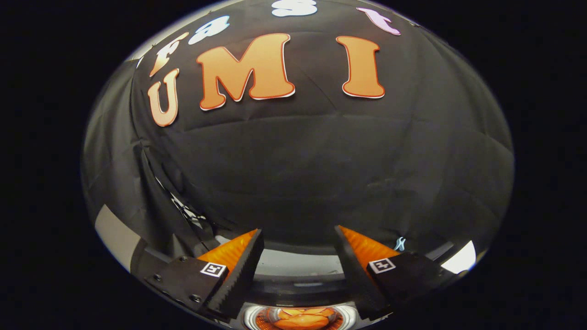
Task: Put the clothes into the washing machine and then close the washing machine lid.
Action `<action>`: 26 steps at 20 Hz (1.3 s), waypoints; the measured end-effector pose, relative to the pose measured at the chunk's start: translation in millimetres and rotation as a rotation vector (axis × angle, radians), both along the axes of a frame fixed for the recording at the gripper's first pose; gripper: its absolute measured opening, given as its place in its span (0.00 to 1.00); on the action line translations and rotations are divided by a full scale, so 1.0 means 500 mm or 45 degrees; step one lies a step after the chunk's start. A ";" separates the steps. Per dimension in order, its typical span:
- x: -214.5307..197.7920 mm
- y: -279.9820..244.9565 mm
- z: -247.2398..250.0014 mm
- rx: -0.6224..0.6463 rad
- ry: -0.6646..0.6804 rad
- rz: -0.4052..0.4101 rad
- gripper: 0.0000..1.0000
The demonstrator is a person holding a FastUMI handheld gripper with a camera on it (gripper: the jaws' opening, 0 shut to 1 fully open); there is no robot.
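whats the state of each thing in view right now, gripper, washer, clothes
gripper: open, fingers spread, nothing between them, raised toward the booth wall
washing machine: round opening below the fingers, lid not over it
orange clothes: lying inside the opening, not held

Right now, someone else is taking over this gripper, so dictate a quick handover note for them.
Gripper: open, nothing between its orange-backed black fingers, pointed at the black cloth wall.
Below the fingers: round white-rimmed washing machine opening, orange clothes apparently inside.
Done: clothes seem loaded.
Left: closing the lid; I cannot tell where the lid is from here.
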State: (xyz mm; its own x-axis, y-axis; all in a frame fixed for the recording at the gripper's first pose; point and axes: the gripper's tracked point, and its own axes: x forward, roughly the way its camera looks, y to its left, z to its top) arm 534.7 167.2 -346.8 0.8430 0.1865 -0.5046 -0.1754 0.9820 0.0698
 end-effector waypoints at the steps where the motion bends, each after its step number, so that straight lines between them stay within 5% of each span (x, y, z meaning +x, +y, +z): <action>1: -0.010 0.000 -0.003 0.000 0.013 -0.004 0.98; 11: -0.114 -0.015 0.007 0.011 -0.021 -0.002 0.98; 26: -0.433 -0.050 -0.137 -0.028 0.152 -0.014 0.98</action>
